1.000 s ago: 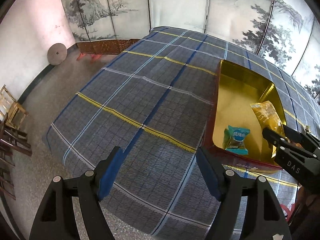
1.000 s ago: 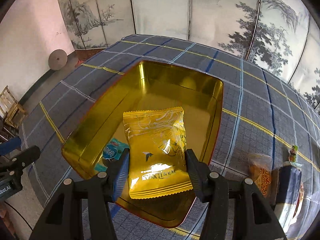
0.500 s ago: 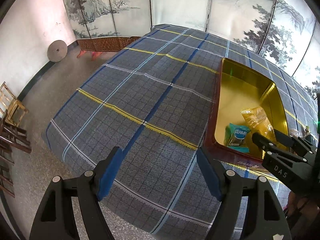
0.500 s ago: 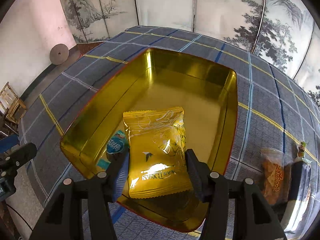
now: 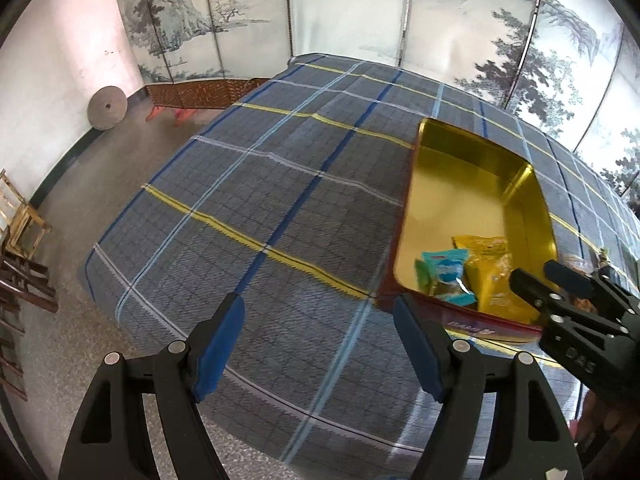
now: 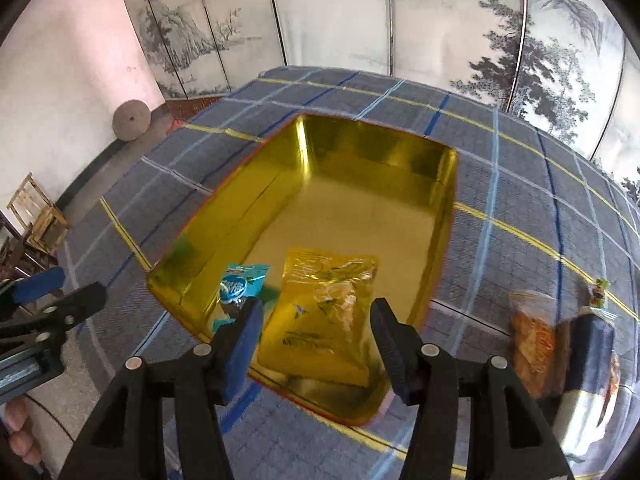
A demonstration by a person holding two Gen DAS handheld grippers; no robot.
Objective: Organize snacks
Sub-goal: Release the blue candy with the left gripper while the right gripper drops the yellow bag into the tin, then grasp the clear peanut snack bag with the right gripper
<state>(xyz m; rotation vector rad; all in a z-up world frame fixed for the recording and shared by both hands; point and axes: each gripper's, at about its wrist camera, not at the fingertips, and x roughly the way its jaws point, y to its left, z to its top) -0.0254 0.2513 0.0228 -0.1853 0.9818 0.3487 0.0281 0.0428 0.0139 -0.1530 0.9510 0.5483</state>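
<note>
Right wrist view: right gripper [image 6: 316, 330] hangs over the near end of the gold tin [image 6: 442, 184], jaws partly spread with nothing pressed between the pads. Yellow snack bag [image 6: 326, 312] lies flat on the tin floor straight ahead between the fingers, apart from both pads. Its lower edge and print are motion-blurred and unreadable. Teal snack pack [image 6: 240, 286] sits just left of the yellow bag, its lower part hidden behind the left finger. Right of the gripper, outside the tin on the checked cloth [image 6: 520, 208] covering the bench: one orange snack bag [image 6: 532, 332], one dark blue pack [image 6: 592, 344] touching it, and a small green item [image 6: 599, 290] behind them, too small to identify. All three are blurred and warped at the lens edge; the blue pack is cut off at the frame bottom.

Left wrist view: left gripper [image 5: 318, 338] is wide apart and empty, only cloth between its fingers. Tin is forward-right of it, its near corner partly behind the right finger. Right gripper enters from the right and covers part of the yellow bag.

Count: one tin, two snacks inside it, three items outside. Left gripper's tip and part of a hand [image 6: 18, 432] show at the left frame edge of the right wrist view, cropped.
</note>
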